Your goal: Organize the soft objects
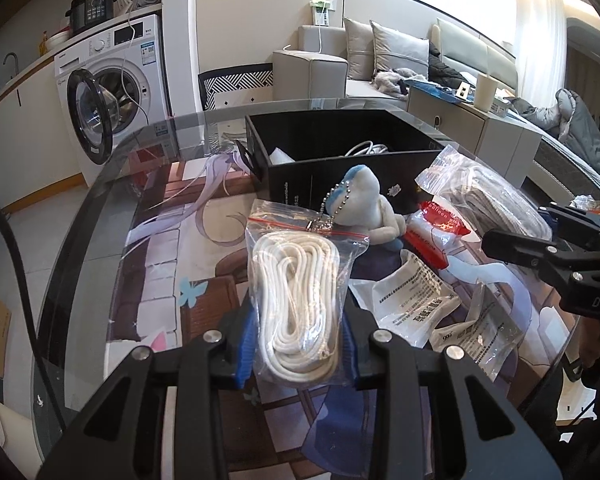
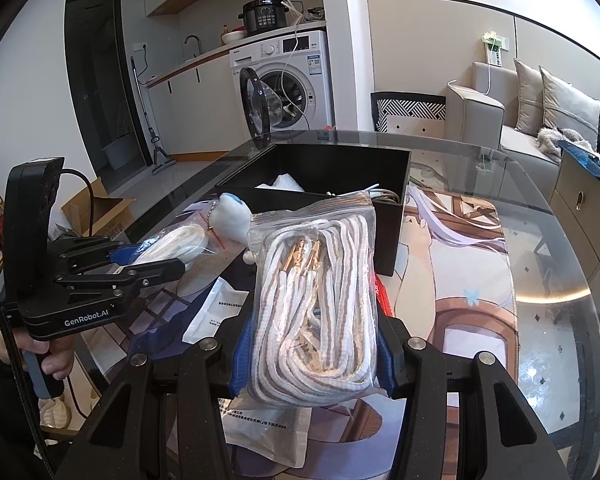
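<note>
My left gripper (image 1: 298, 350) is shut on a clear zip bag of white rope (image 1: 300, 300) and holds it above the table; it also shows in the right wrist view (image 2: 176, 244). My right gripper (image 2: 312, 356) is shut on a clear zip bag of white-and-tan striped cord (image 2: 320, 300), which also shows in the left wrist view (image 1: 488, 196). A small blue-and-white plush toy (image 1: 364, 204) with a ball chain lies in front of the black box (image 1: 340, 184). The box holds a white cable and a white packet.
White printed packets (image 1: 416, 300) and a red-and-white pack (image 1: 436, 224) lie on the glass table over a printed mat (image 1: 172, 280). A washing machine (image 1: 112, 80) with its door open stands beyond the table's far left edge. A sofa (image 2: 540, 120) stands at the right.
</note>
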A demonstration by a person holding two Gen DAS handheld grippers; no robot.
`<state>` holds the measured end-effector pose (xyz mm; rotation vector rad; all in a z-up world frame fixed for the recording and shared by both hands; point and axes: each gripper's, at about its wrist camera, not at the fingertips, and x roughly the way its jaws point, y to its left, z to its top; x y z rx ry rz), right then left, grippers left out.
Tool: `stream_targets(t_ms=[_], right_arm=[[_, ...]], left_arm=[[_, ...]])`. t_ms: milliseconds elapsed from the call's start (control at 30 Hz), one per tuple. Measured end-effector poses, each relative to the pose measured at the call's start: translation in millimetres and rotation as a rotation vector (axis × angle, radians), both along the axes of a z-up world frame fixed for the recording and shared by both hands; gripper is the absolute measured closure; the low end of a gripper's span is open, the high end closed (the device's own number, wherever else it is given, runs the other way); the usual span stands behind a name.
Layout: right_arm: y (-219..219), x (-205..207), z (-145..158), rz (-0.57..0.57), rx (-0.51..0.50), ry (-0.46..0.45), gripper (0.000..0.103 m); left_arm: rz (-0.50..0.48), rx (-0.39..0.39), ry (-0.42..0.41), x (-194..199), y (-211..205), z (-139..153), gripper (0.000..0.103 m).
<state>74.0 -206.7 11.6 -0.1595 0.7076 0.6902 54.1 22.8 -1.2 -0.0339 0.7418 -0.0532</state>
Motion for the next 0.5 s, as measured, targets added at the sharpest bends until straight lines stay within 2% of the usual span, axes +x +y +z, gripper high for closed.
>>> stream_targets(t_ms=[500], right_arm=[[-1.4,-6.5,11.9,-0.003,0.013,-0.034,0.053]], left_arm=[[0.012,-0.012,-0.058,-7.8,2.1,17.6,0.070]])
